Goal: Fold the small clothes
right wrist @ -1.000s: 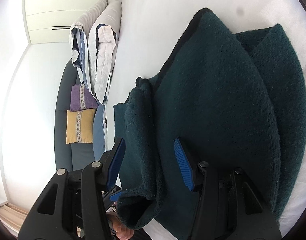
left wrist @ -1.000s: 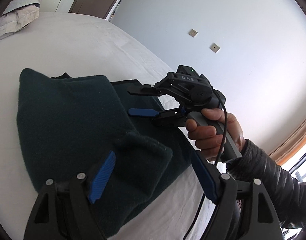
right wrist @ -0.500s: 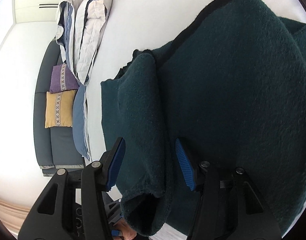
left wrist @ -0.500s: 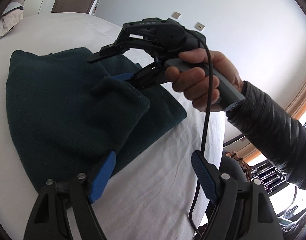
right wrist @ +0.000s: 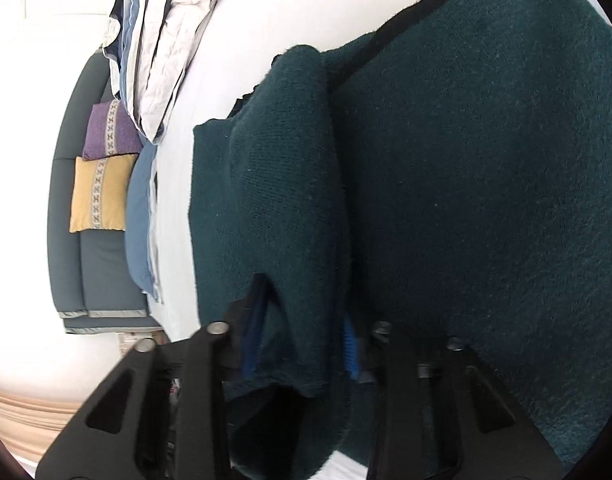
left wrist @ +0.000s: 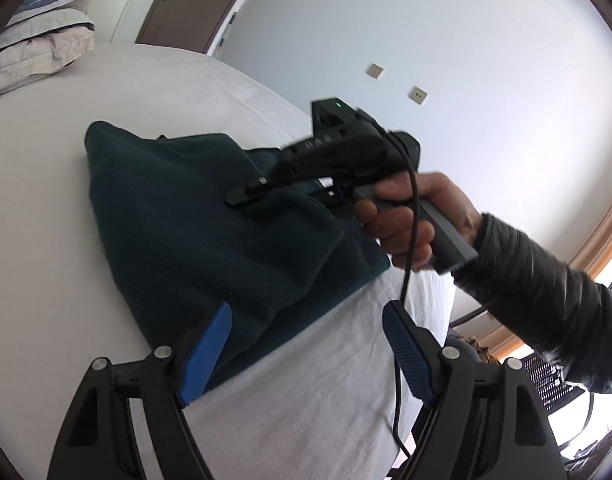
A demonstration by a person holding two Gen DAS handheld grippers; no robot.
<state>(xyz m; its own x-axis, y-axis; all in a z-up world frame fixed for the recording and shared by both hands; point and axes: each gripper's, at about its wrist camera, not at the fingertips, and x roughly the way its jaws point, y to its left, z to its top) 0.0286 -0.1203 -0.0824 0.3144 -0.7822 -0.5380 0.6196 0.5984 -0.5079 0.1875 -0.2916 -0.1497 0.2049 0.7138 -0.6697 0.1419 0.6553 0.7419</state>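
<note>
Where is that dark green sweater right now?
The dark green sweater lies on the white bed, left of centre in the left wrist view; the right tool grips its sleeve.

My right tongs (left wrist: 258,194) smear with motion blur in the left wrist view, and their lower finger is sunk out of sight behind a fold of the dark green knitted garment (left wrist: 194,216). In the right wrist view that fold covers most of both blue ribbed finger pads (right wrist: 351,344), so only slivers of blue show. The garment runs off the right edge there. On my left tongs (left wrist: 306,352), the near corner of the garment hides behind the left blue pad. The grey padded sleeve (left wrist: 546,312) of my right arm is cut off at the frame edge.
</note>
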